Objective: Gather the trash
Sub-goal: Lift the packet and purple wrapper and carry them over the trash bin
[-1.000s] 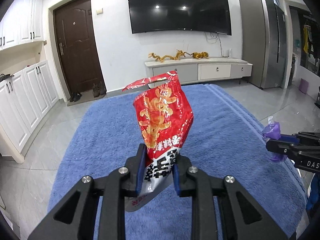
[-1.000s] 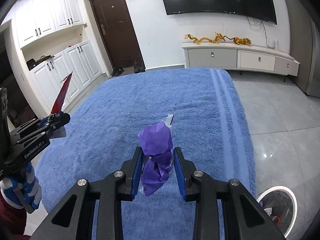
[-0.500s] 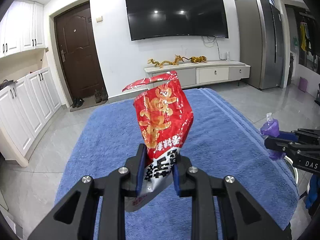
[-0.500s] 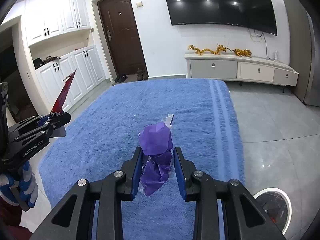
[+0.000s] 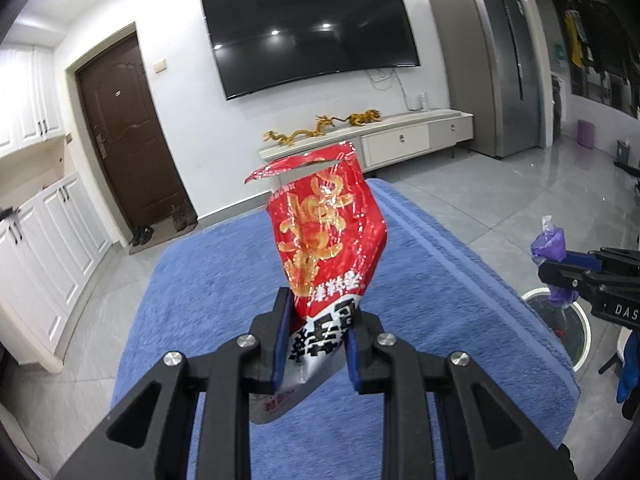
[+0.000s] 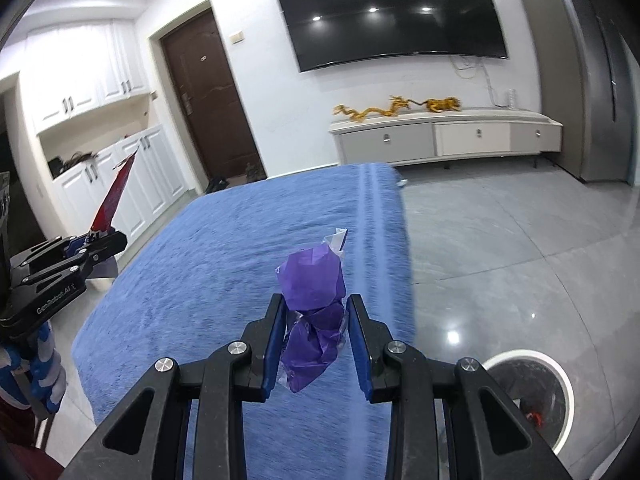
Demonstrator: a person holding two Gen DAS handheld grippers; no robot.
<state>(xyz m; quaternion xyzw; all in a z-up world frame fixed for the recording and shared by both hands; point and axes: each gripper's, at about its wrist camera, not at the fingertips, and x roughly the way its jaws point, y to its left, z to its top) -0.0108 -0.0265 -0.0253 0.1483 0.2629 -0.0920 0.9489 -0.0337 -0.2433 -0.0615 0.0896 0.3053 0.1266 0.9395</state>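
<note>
Blue terry cloth (image 6: 240, 272), spread over the raised surface, serves as the landmark, and against it both views are seen to have shifted from a second ago: more grey floor is shown off the cloth's right edge, and the white-rimmed trash bin (image 6: 558, 376) on the floor just beside that edge is now far more fully exposed in the right wrist view, and has newly come into the left wrist view. Both pieces of trash are thus judged to be on their way to the bin, with the drop not yet made.

Inside the bin a dark liner is seen, with a small red scrap at the bottom; anything else there cannot be made out.

Above the cloth, the red snack wrapper (image 5: 328, 236), torn open at the top, is pinched at its lower end by the left gripper (image 5: 314, 344). Nearer the cloth's right edge, the crumpled purple wrapper (image 6: 314, 312) is pinched by the right gripper (image 6: 316, 336).
</note>
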